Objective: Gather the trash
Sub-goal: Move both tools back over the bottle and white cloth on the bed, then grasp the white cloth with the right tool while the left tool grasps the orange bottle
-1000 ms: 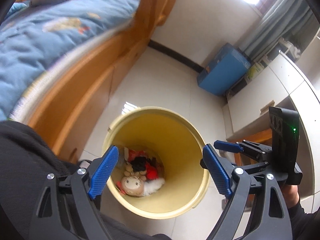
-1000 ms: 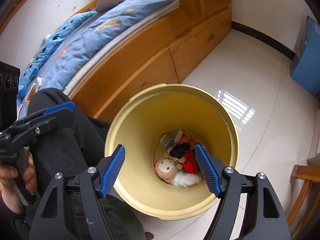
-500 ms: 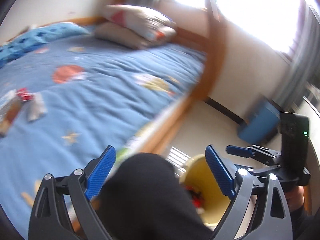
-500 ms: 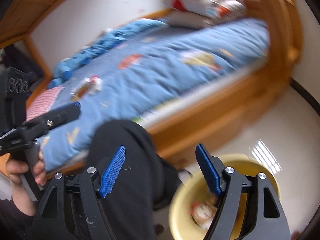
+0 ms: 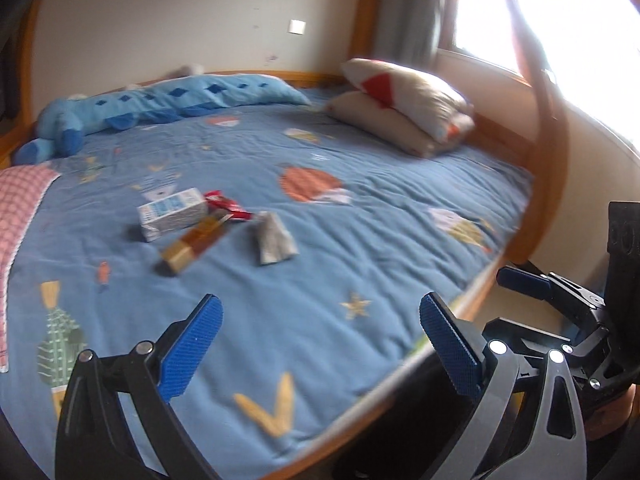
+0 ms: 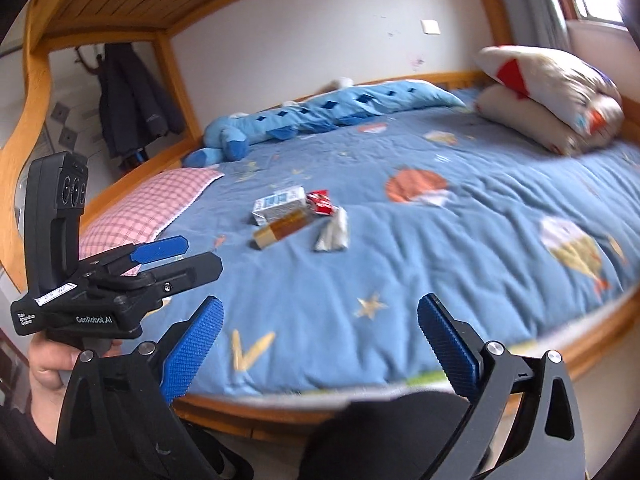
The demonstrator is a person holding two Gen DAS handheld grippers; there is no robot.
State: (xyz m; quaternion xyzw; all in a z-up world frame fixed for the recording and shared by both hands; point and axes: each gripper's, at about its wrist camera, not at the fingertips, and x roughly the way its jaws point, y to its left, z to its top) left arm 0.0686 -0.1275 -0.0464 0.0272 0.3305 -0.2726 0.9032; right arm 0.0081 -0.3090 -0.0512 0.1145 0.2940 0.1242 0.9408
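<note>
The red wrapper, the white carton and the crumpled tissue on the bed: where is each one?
red wrapper (image 5: 226, 203), left wrist view, on its crinkled middle.
white carton (image 5: 172, 216), left wrist view, on its long side face.
crumpled tissue (image 6: 333, 234), right wrist view, on its bunched middle.

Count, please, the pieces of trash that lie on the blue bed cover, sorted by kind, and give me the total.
Cartons: 1, the white and blue carton
Brown and gold boxes: 1, the long box
Red wrappers: 1, the red wrapper
Silver-grey packets: 1, the crumpled packet
Total: 4
</note>
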